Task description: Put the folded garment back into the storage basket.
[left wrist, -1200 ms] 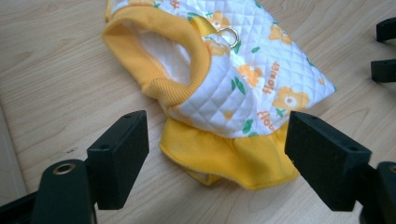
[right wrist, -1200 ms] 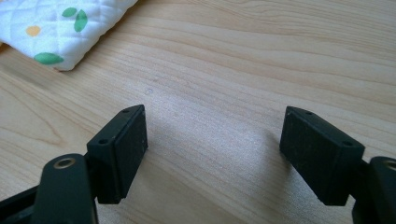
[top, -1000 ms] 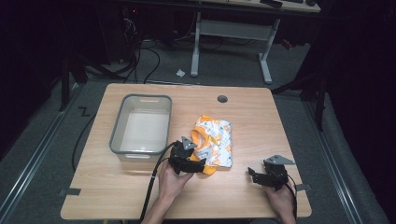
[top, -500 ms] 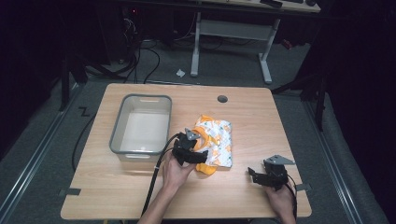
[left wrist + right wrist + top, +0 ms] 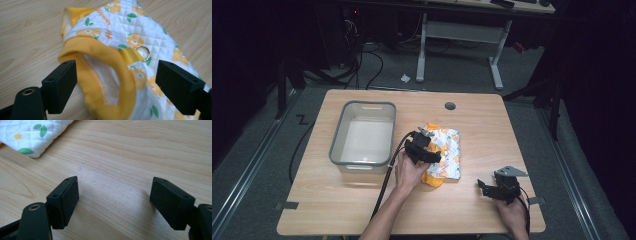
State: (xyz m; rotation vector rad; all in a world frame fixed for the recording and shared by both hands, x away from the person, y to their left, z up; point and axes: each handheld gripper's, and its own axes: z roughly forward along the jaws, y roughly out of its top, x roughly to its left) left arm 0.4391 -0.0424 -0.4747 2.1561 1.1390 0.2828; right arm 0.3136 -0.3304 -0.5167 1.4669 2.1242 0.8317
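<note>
Quilted flowered garment (image 5: 444,156) lying at worktop (image 5: 362,210) centre.
Left gripper (image 5: 117,86) is straddling its yellow ribbed collar (image 5: 100,65), fingers just opening wide, not pressing it; grey bin (image 5: 362,137) at 9 o'clock; right gripper (image 5: 115,200) at 4 o'clock, fingers spread over bare wood.

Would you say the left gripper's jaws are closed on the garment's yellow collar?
No, the left gripper stands open, its jaws either side of the yellow collar.
</note>
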